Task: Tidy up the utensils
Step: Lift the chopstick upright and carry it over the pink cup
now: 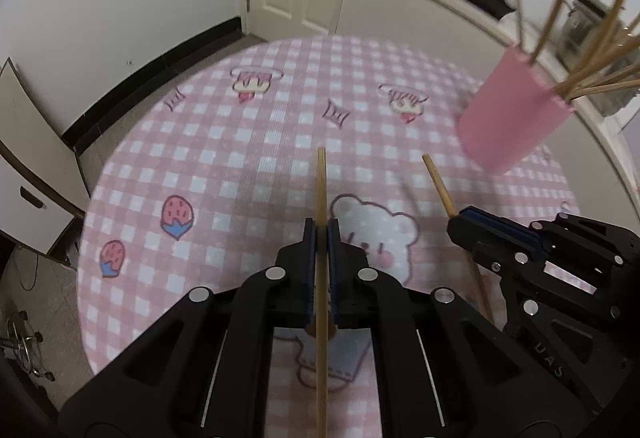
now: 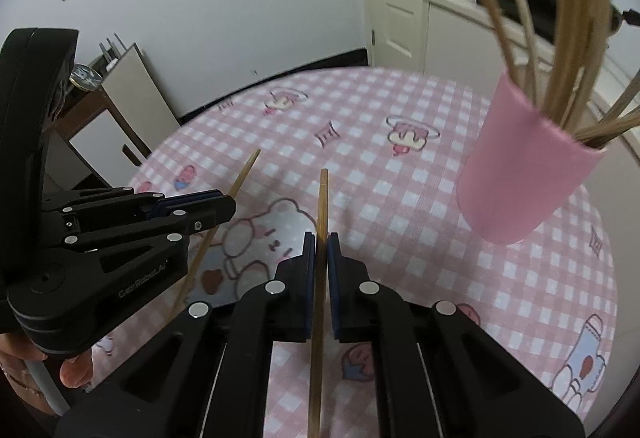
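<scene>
Left wrist view: left gripper (image 1: 321, 228) is clamped on a bamboo chopstick (image 1: 321, 190), and the pink cup (image 1: 516, 110) stands far right on the checked tablecloth (image 1: 208, 142). I'd tilt the stick upright before lowering it in.

Right wrist view: right gripper (image 2: 321, 241) pinches a second chopstick (image 2: 323, 198), thin, pale, straight. Cup's already crowded with sticks, so aim for a gap.

A cup (image 1: 516, 110) is standing on the bench (image 1: 248, 166) at two o'clock, holding several chopsticks (image 1: 600, 82). Two single chopsticks (image 1: 321, 198) are lying side by side nearer, at six o'clock.
</scene>
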`<action>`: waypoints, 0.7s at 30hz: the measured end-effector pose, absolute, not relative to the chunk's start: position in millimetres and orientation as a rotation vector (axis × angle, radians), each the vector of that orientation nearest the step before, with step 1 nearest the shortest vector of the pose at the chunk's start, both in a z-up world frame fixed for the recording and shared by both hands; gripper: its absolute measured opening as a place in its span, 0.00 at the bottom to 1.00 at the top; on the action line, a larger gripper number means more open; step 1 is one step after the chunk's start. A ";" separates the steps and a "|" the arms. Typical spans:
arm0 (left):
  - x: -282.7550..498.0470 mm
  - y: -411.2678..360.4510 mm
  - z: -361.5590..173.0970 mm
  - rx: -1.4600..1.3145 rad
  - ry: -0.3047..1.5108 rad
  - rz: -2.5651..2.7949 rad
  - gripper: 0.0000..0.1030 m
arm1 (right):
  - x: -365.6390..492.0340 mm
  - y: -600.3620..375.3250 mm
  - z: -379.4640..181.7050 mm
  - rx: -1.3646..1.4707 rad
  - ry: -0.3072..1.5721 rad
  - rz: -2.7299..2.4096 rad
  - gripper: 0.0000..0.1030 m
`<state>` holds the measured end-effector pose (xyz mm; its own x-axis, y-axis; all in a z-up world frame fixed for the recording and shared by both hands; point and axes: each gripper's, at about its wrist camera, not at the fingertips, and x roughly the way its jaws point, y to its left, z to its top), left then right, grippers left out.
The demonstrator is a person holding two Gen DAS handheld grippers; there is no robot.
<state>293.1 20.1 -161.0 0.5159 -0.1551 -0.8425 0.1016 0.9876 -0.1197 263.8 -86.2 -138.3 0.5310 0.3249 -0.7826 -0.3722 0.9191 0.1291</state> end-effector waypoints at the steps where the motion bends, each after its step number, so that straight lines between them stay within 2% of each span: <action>1: 289.1 20.2 -155.4 -0.062 1.006 -0.159 0.06 | 259.8 -86.9 -132.4 -0.056 0.907 0.417 0.05; 21: 188.1 -17.2 -20.4 -0.072 0.620 -0.273 0.06 | 173.9 -137.8 -13.4 -0.033 0.591 0.401 0.04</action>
<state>188.1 -17.2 -20.4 0.7792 -0.2741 -0.5637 0.2312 0.9616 -0.1480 173.9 -137.8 -13.4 0.7558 0.3584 -0.5480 -0.3774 0.9224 0.0828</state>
